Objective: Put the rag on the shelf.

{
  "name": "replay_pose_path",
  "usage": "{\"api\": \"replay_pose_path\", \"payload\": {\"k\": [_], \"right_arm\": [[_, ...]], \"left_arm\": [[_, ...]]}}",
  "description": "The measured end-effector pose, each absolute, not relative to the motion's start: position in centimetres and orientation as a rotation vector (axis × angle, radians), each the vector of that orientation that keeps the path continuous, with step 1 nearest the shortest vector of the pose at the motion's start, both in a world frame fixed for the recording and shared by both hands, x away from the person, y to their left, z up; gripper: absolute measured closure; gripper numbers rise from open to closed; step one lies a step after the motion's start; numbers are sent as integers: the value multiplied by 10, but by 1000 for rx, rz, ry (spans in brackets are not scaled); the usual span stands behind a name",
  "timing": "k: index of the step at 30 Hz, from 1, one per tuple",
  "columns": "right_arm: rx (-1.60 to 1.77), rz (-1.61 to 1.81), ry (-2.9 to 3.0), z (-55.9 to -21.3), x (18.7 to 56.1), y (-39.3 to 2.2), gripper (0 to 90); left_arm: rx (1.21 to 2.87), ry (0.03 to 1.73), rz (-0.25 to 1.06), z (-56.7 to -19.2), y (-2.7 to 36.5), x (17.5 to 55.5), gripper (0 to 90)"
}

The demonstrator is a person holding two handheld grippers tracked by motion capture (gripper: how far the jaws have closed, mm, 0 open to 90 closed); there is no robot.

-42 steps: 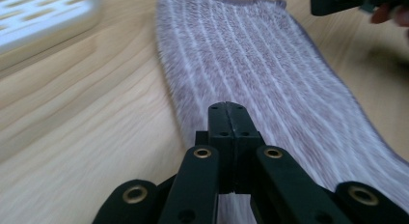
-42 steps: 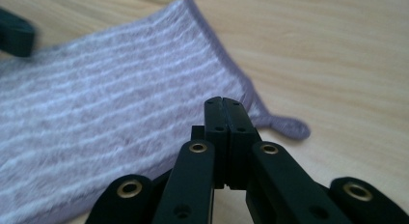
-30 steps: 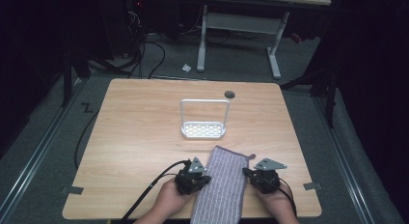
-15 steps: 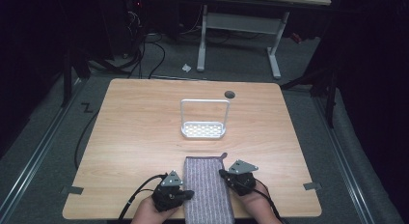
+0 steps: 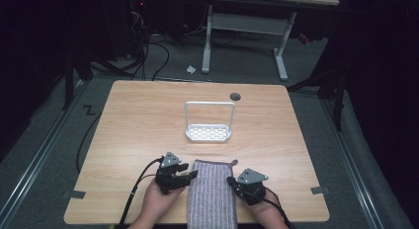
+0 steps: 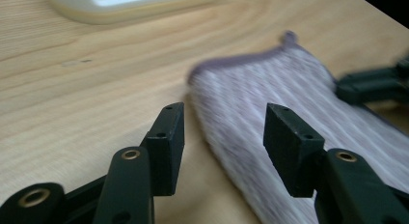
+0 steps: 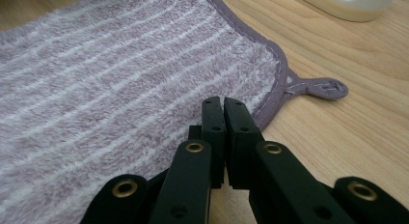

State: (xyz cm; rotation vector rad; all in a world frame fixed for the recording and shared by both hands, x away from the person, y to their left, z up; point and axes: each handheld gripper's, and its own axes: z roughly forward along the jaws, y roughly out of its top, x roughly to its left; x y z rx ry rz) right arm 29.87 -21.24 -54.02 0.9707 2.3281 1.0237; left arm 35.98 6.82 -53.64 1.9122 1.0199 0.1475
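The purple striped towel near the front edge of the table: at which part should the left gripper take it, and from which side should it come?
Probably the far left corner of the towel. It lies flat, so only its bound edge gives a lip. The left gripper, jaws just opened with the edge between them, could come from the towel's left, low along the table, one jaw sliding under the hem.

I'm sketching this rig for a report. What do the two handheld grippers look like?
Both the left gripper and the right gripper are black, each topped by a grey three-cornered plate and trailing a black cable. Up close, each has two blocky black jaws on linkage arms with brass-coloured pivot rings. The person's forearms are bare, with no sleeves in view.
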Motion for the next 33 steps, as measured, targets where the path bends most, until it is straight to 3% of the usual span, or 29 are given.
{"api": "replay_pose_path", "payload": {"k": [3, 9, 12, 17, 19, 24, 29, 33], "right_arm": [[965, 1027, 2321, -541, 298, -212, 882], [971, 1033, 2324, -541, 299, -213, 881], [980, 1036, 2311, -539, 299, -211, 821], [1066, 1062, 2237, -534, 308, -208, 747], [1196, 1056, 2220, -534, 324, -206, 636], [1295, 1026, 2182, -539, 337, -204, 604], [1308, 1031, 2174, -540, 338, -205, 628], [1284, 1042, 2195, -540, 339, -200, 765]], "left_arm": [[1890, 1057, 91, -540, 63, 368, 557], [1912, 1074, 133, -543, 52, 367, 701], [1915, 1070, 157, -544, 50, 366, 765], [1928, 1075, 192, -544, 48, 363, 793], [1928, 1074, 189, -544, 48, 363, 797], [1929, 1074, 188, -544, 48, 363, 797], [1936, 1064, 182, -544, 47, 363, 807], [1960, 1039, 187, -544, 44, 360, 827]]}}
